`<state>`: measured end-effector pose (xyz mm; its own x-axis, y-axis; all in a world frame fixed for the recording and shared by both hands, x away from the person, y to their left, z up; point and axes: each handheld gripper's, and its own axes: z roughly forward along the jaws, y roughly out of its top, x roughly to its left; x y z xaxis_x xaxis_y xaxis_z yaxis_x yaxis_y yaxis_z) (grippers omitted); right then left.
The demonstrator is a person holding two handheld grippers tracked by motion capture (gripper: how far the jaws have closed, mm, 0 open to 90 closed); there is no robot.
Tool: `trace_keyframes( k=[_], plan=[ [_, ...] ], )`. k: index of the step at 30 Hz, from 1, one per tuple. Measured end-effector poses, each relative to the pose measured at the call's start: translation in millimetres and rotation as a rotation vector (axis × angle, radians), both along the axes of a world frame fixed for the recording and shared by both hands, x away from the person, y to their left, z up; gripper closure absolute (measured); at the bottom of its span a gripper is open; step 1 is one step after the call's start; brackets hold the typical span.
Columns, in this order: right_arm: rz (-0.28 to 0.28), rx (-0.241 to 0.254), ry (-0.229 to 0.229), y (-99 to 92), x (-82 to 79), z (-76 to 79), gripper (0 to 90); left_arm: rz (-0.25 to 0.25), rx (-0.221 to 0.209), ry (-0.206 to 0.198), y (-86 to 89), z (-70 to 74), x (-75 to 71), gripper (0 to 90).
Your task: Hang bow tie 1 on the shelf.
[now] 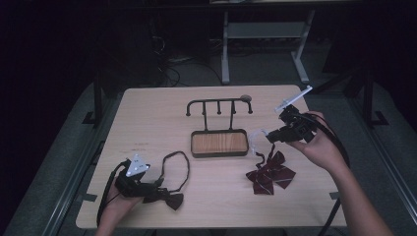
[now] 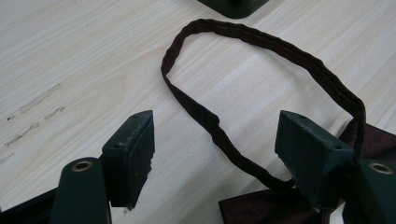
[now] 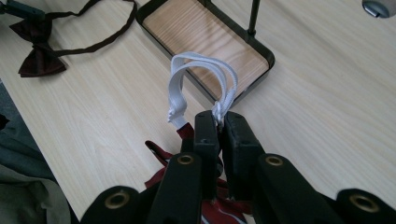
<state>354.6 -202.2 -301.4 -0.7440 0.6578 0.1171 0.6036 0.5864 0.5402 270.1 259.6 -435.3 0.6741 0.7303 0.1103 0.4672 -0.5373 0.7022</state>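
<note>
A red striped bow tie hangs from a white elastic loop, low over the table at the right. My right gripper is shut on that white loop, and red cloth shows below its jaws. A dark maroon bow tie with a thin dark strap lies at the front left. My left gripper stands open just over it; the strap runs between its jaws and the bow lies beside the right one. A black hook stand rises from a wood-floored tray at the centre.
A small round grey object lies near the table's far edge behind the stand. The tray's rim is close in front of my right gripper. A white desk frame stands on the floor beyond the table.
</note>
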Motion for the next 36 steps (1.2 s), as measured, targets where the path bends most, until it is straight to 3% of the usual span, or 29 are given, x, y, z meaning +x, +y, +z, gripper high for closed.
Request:
trace_keyframes(
  k=[21, 36],
  plan=[
    [0.016, -0.011, -0.03, 14.4, 15.1, 26.9, 84.3, -0.004, 0.001, 0.004, 0.4, -0.3, 0.3, 28.9],
    [0.023, -0.011, -0.037, 19.1, 27.7, 35.5, 84.4, 0.003, -0.01, 0.003, 1.7, -0.6, 1.3, 28.9]
  ],
)
